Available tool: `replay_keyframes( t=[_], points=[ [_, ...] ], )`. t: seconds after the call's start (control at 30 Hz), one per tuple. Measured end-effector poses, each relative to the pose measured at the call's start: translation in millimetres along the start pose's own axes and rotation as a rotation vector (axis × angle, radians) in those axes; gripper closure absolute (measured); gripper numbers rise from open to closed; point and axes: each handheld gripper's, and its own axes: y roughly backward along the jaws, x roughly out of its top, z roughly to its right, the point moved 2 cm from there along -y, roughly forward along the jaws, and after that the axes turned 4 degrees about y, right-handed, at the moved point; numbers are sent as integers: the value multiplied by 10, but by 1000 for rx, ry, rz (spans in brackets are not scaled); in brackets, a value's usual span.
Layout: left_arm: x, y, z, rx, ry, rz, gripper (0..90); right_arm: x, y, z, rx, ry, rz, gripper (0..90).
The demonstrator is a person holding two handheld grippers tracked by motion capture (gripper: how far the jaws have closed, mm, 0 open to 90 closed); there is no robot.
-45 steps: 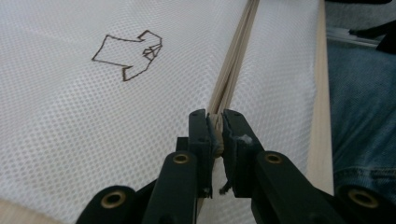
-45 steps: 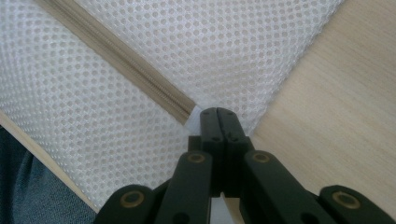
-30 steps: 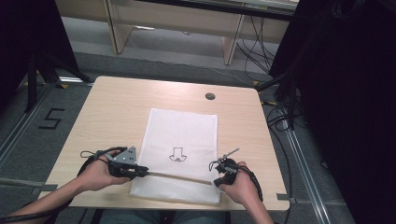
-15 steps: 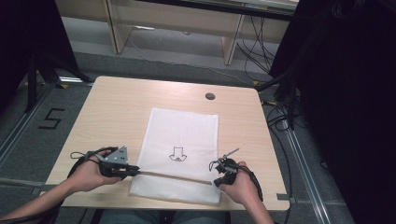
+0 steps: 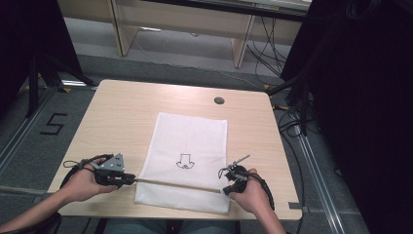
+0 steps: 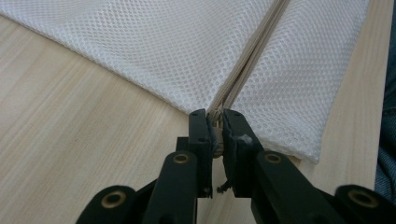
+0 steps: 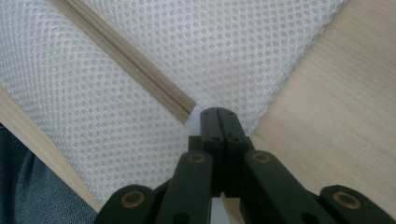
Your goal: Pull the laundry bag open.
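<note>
From the high view, a white rectangular mesh bag point(image 5: 187, 161) with a small dark printed outline lies flat at the middle of the light wooden worktop point(image 5: 122, 117), its beige zipper point(image 5: 178, 184) running across near the person's edge. The left tool point(image 5: 132, 179) meets the bag's left edge at the zipper's end; the right tool point(image 5: 225, 190) meets the right edge at the other end. A round dark hole point(image 5: 219, 100) sits in the worktop beyond the bag.

In the left gripper view, the left tool point(image 6: 215, 133) is clamped on the zipper's end point(image 6: 215, 116), mesh spreading beyond.

In the right gripper view, the right tool point(image 7: 217, 122) is pressed closed on the mesh bag's edge point(image 7: 198, 112) just past the zipper point(image 7: 130, 65).
</note>
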Motion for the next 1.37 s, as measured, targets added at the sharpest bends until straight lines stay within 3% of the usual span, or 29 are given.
replay_keyframes(
  t=[0.1, 0.17, 0.33, 0.37, 0.43, 0.47, 0.5, 0.53, 0.6, 0.63, 0.67, 0.7, 0.73, 0.8, 0.83, 0.93, 0.97, 1.03, 1.1, 1.17, 1.23, 1.27, 1.37],
  points=[
    [-8, -12, 5, -13, 21, 12, 822, -1, -5, 7, -2, 7, 2, 900],
    [-7, -8, -4, -15, 9, 12, 821, 0, -5, -2, 0, -1, 6, 900],
    [-21, 4, -33, -31, 28, 24, 816, -2, 0, -1, 1, -13, -3, 900],
    [-25, 2, -28, -43, 53, 39, 816, -2, 0, 1, 2, -14, -3, 900],
    [-48, 51, -79, 13, 11, 10, 753, -7, 3, -7, -7, -15, -1, 900],
    [-42, 68, -76, 0, 53, 56, 706, -9, 3, -5, -11, -5, 1, 900],
    [-42, 68, -76, 0, 53, 56, 641, -9, 3, -5, -11, -5, 1, 900],
    [-29, 105, -94, -8, 70, 91, 641, -12, 7, -14, -16, -9, 2, 900],
    [19, 190, -103, -12, 123, 198, 532, -8, 6, -17, -23, 1, 1, 900],
    [71, 292, -154, 30, 135, 271, 504, -5, 3, -21, -24, 7, 2, 900],
    [71, 292, -154, 30, 135, 271, 479, -7, 10, -41, -26, -15, -12, 898],
    [82, 317, -172, 52, 167, 306, 479, -7, 10, -41, -26, -15, -12, 898],
    [77, 345, -239, 97, 179, 337, 439, -10, 16, -39, -22, -14, -6, 871],
    [65, 346, -253, 121, 202, 341, 429, -9, 18, -24, -16, 0, 8, 832],
    [41, 335, -292, 144, 210, 332, 412, -18, 27, -28, 20, -22, 18, 736],
    [20, 310, -310, 157, 217, 319, 382, -24, 31, -50, -1, -14, 12, 734],
    [16, 301, -332, 183, 200, 309, 376, -11, 44, -80, -8, 12, 11, 719],
    [13, 299, -339, 195, 204, 306, 371, -1, 60, -97, -15, 5, 15, 712],
    [2, 282, -356, 196, 217, 300, 362, 35, 123, -133, -27, -25, 64, 667],
    [-4, 280, -373, 196, 205, 295, 355, 56, 158, -91, -56, 2, 109, 644],
    [-16, 271, -390, 204, 214, 292, 351, 58, 171, -73, -63, 12, 129, 633],
    [-24, 275, -416, 209, 218, 285, 349, 49, 184, -46, -74, -20, 144, 623],
    [-32, 276, -440, 216, 233, 283, 344, 39, 188, -1, -85, -27, 164, 617]
  ],
)
